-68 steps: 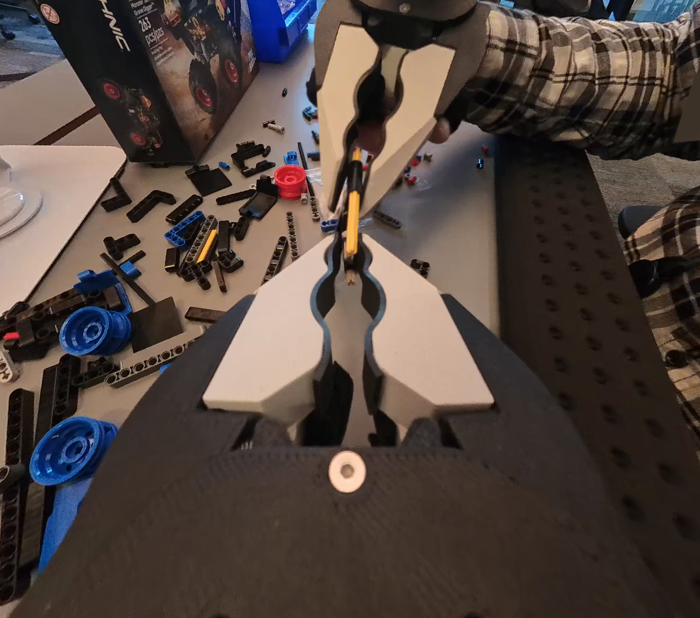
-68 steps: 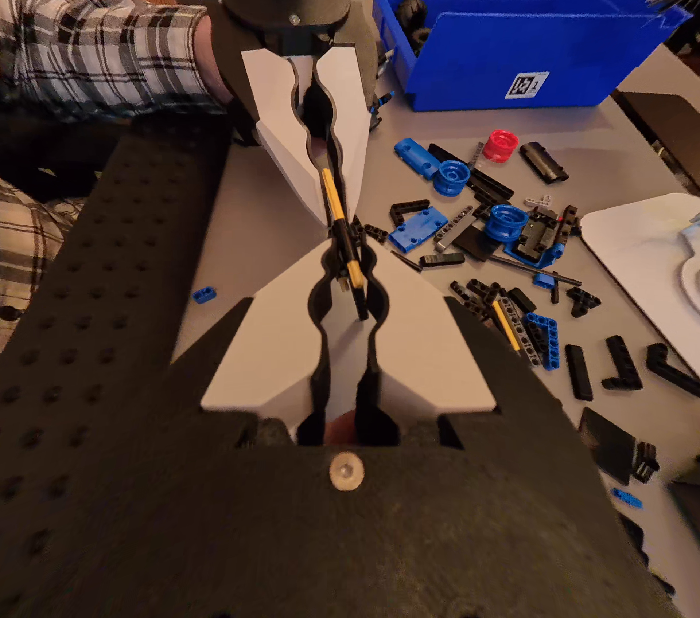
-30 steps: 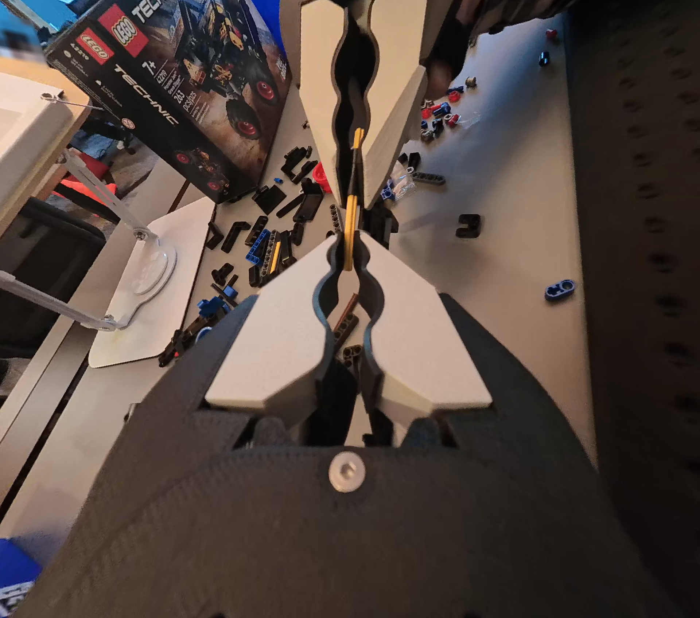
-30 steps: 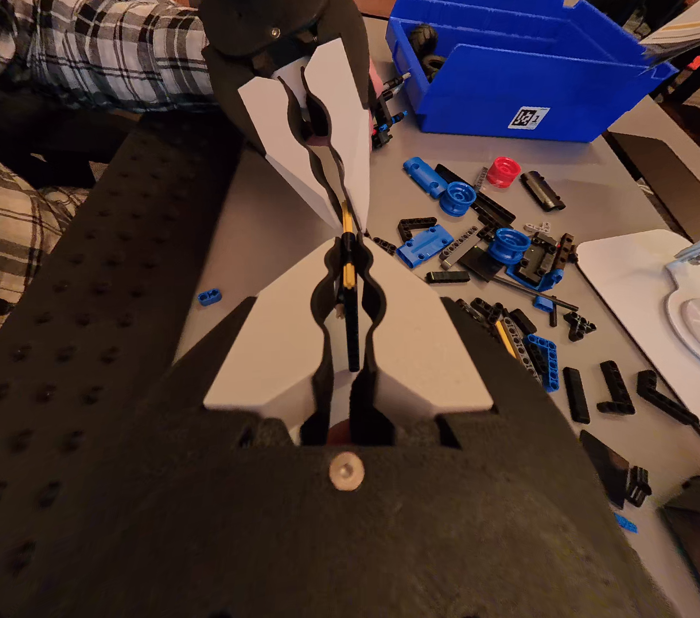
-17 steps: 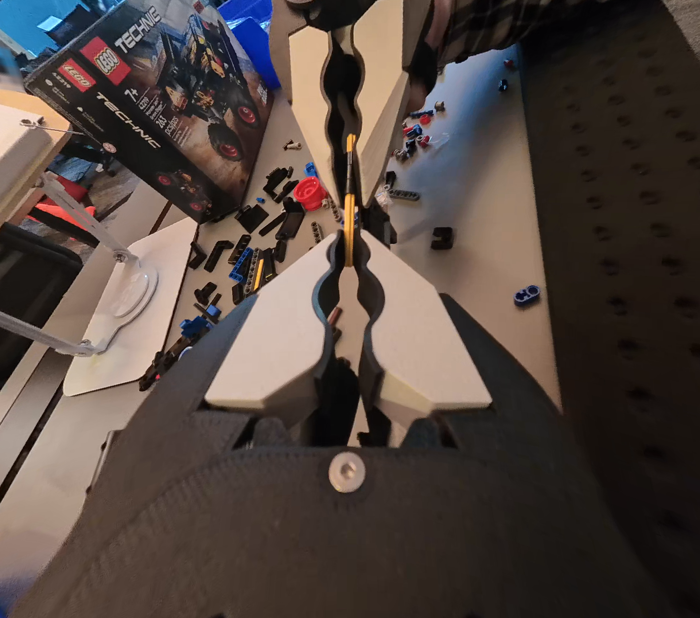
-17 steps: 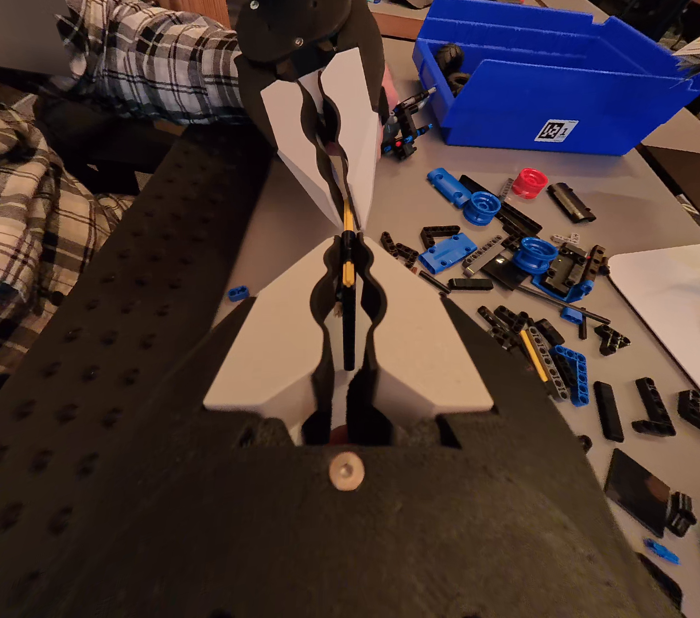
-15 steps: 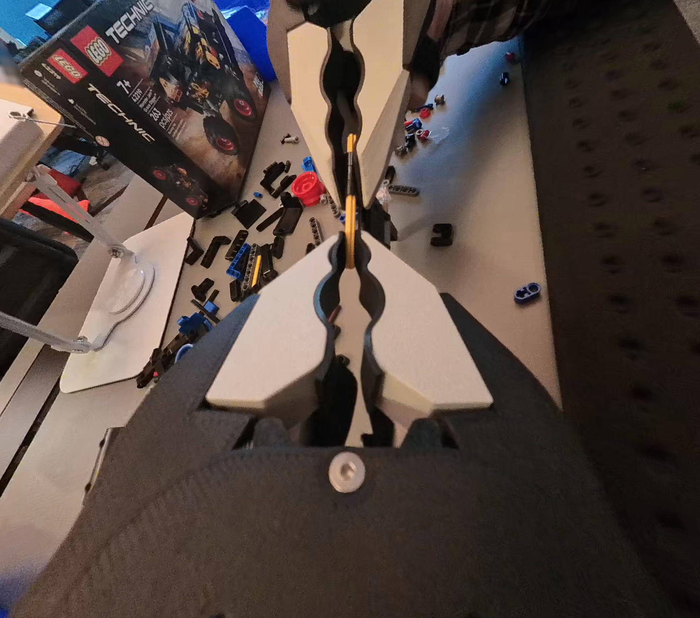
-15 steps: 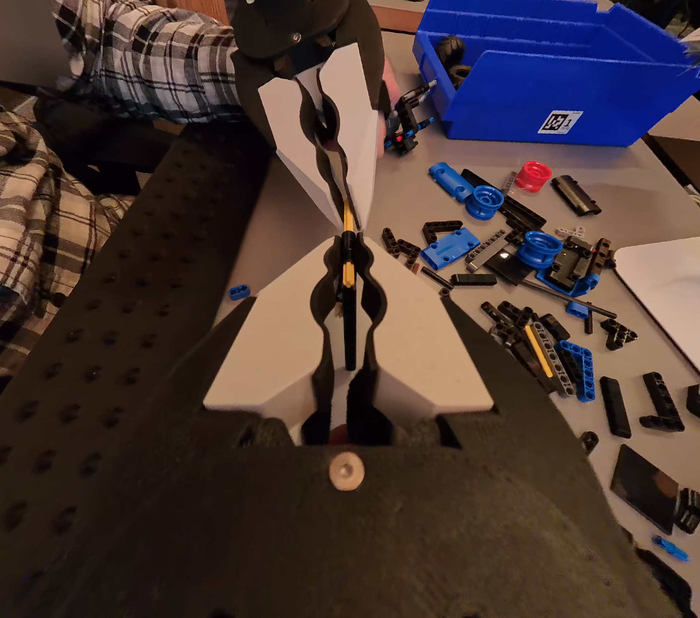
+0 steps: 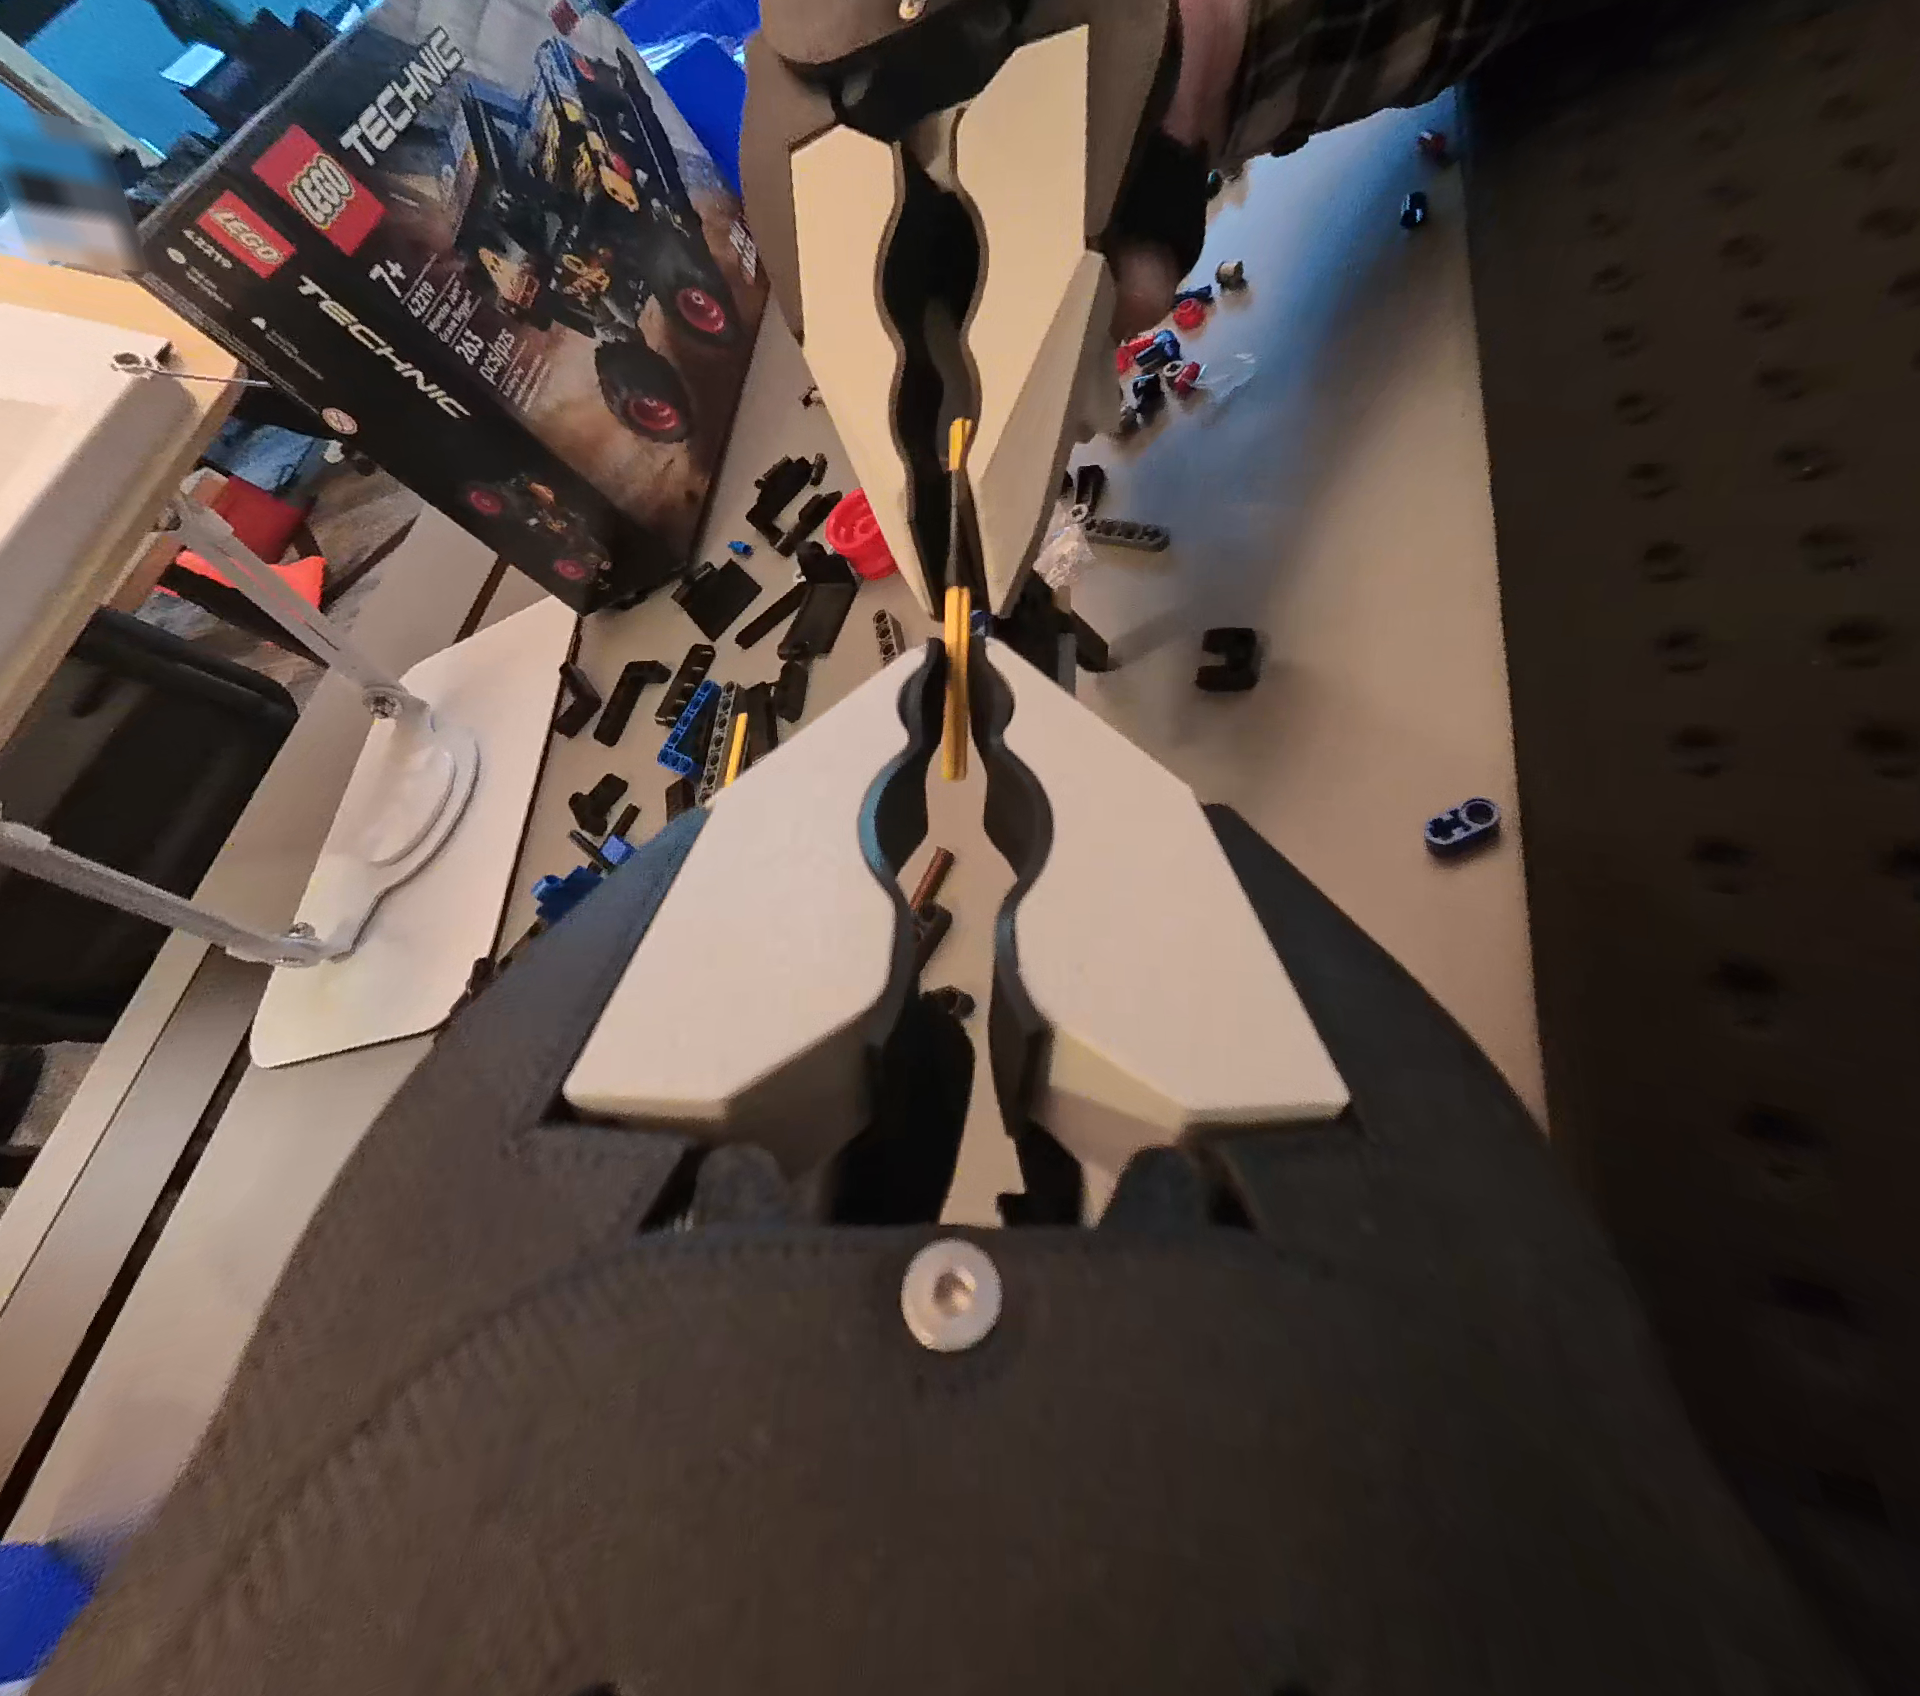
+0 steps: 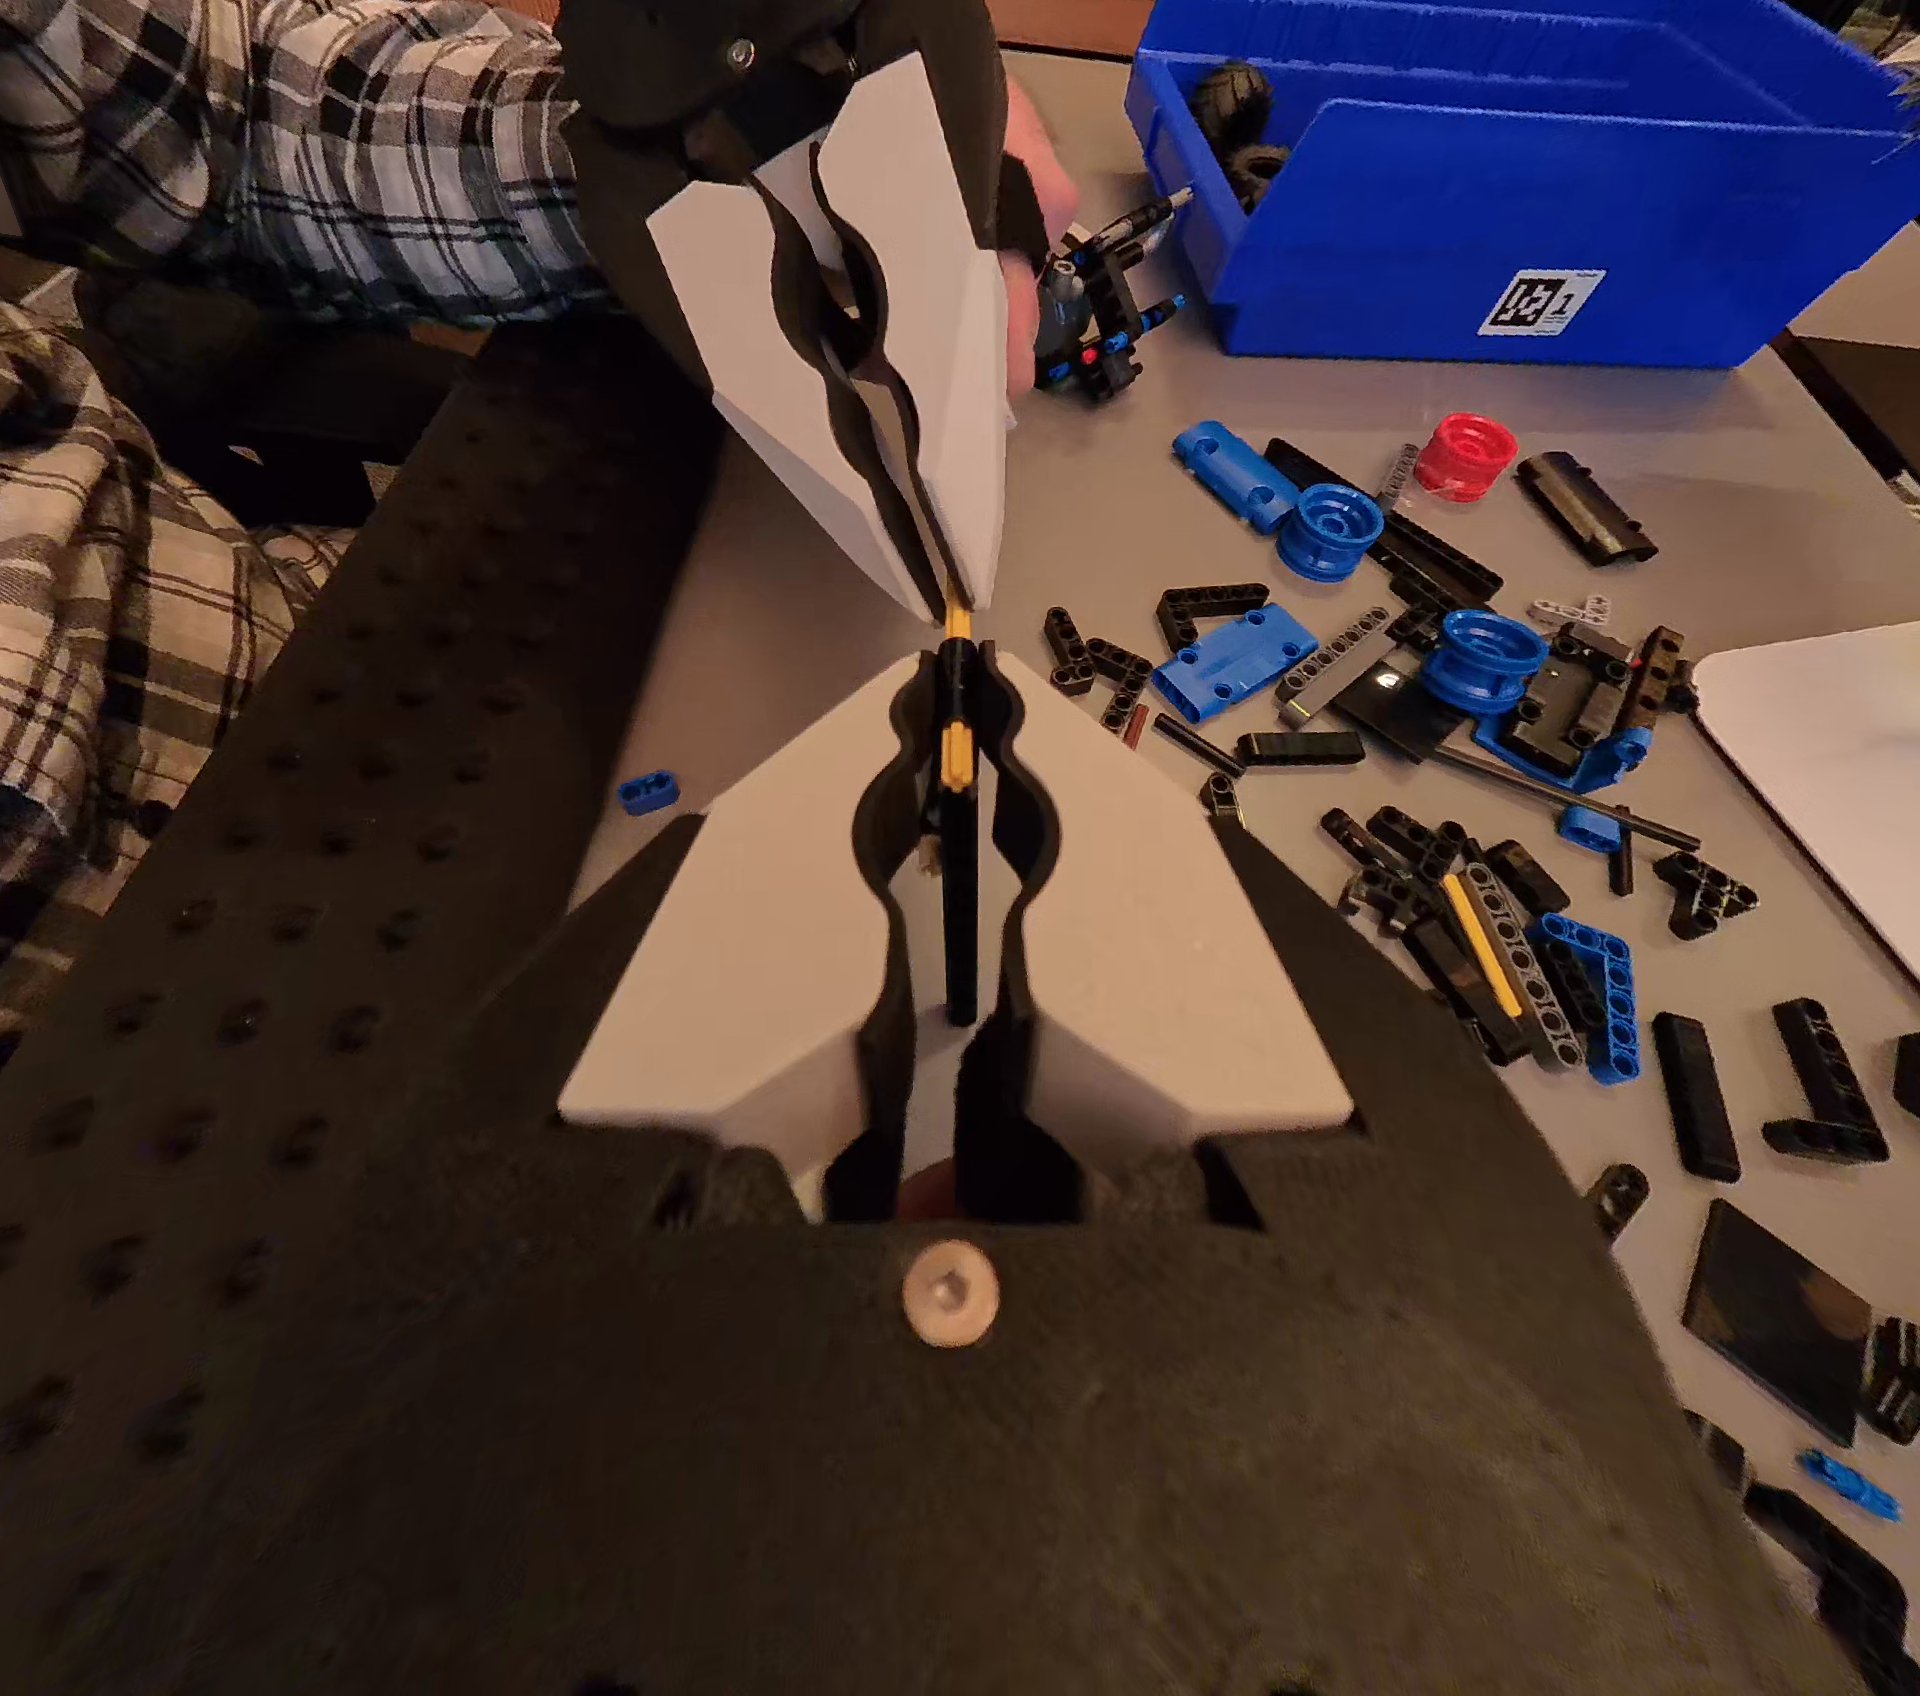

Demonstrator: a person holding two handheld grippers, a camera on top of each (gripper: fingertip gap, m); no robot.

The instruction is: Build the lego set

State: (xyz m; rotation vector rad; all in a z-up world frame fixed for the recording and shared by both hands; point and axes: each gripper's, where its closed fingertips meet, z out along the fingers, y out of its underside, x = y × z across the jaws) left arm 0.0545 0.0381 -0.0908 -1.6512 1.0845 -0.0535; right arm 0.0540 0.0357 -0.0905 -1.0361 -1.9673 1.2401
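Note:
My left gripper (image 9: 956, 659) is shut on a thin yellow axle (image 9: 954, 716), held in the air above the grey table (image 9: 1299, 607). My right gripper (image 10: 956, 659) faces it tip to tip and is shut on a long black beam (image 10: 961, 898) that the yellow axle (image 10: 954, 753) runs along. In the left wrist view the right gripper (image 9: 956, 592) comes in from above. In the right wrist view the left gripper (image 10: 951, 597) comes in from the upper left, tilted. Only a short piece of axle shows between the two pairs of tips.
Loose black, blue and red parts (image 10: 1455, 711) lie on the table. A blue bin (image 10: 1507, 192) with black tyres stands behind them, with a small partial assembly (image 10: 1101, 316) beside it. The set's box (image 9: 468, 316), a white stand base (image 9: 416, 815) and a black perforated board (image 9: 1714, 711) border the area. Left and right tips are no more than a few centimetres apart.
Both grippers have stayed shut and tip to tip while rising and swinging together. The left gripper now leans more in the right wrist view, and less axle shows between the tips.

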